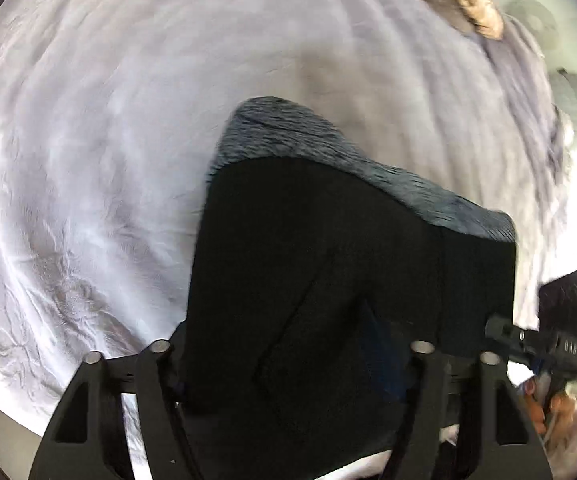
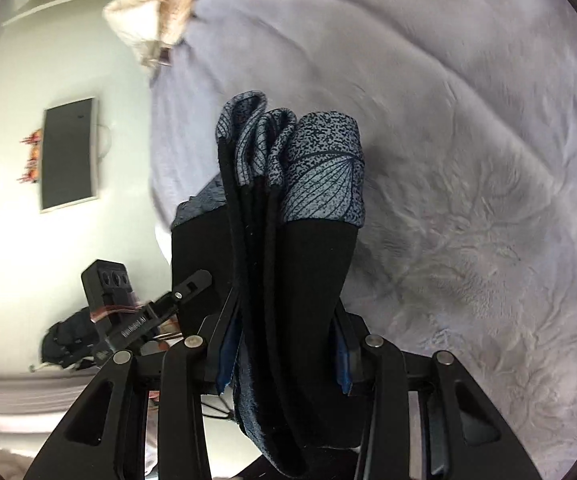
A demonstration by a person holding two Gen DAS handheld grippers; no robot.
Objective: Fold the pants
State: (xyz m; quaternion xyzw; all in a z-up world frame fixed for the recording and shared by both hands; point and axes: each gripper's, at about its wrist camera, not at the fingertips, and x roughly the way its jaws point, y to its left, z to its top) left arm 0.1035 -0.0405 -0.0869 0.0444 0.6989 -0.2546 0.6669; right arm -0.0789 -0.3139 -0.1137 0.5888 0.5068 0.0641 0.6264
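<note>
Black pants (image 1: 328,240) with a blue-grey patterned band along the far end hang off the bed, stretched between both grippers. In the left wrist view the cloth fills the gap of my left gripper (image 1: 288,320) and hides its fingertips; it hangs from the jaws. The right tool's black housing (image 1: 564,308) shows at the cloth's right edge. In the right wrist view the pants (image 2: 320,184) are bunched in several upright layers, and my right gripper (image 2: 288,312) is shut on them, blue pads pressing both sides. The left tool's housing (image 2: 104,284) is at the left.
A lilac plush bedspread (image 1: 128,140) (image 2: 468,160) lies under everything. A beige fluffy heap (image 2: 156,4) (image 1: 472,4) sits at the bed's far end. Left of the bed are a white wall with a dark screen (image 2: 68,156) and a dark bag (image 2: 64,344) on the floor.
</note>
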